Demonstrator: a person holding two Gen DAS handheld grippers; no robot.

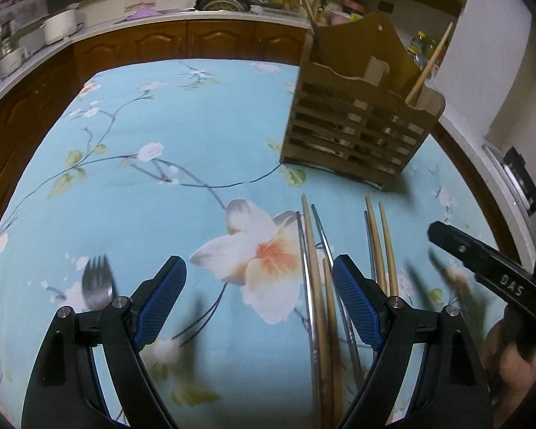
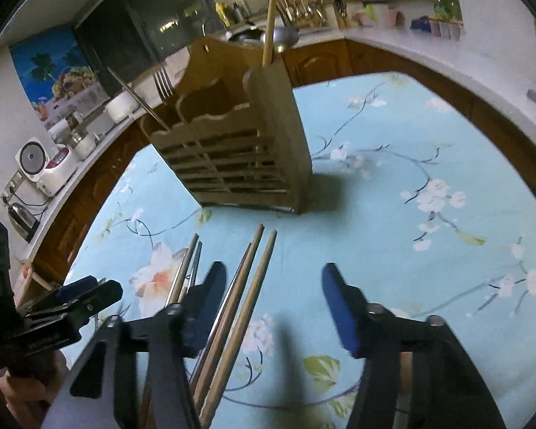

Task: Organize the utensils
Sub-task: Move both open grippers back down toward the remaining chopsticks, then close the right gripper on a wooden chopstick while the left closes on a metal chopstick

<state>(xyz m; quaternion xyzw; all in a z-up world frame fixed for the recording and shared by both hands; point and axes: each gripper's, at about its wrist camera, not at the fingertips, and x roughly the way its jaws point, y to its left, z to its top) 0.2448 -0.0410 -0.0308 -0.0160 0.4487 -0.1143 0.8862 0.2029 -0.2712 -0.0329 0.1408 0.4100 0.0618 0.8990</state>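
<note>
Hovering nearest, the left gripper (image 1: 259, 282) and right gripper (image 2: 273, 287) hold their fingers apart, empty, over loose chopsticks (image 2: 244, 304) lying before the wooden holder (image 2: 232, 157); neighbouring sticks could scatter.

Matt printed cloth (image 1: 168, 114) over the bench. Pale bare-wood slatted holder (image 1: 353, 132). Wooden chopsticks (image 2: 253, 286) matt; metal chopsticks (image 1: 321, 228) and fork (image 1: 96, 279) shiny. Black plastic claw (image 1: 259, 279), blue textured pads (image 1: 353, 296).
</note>
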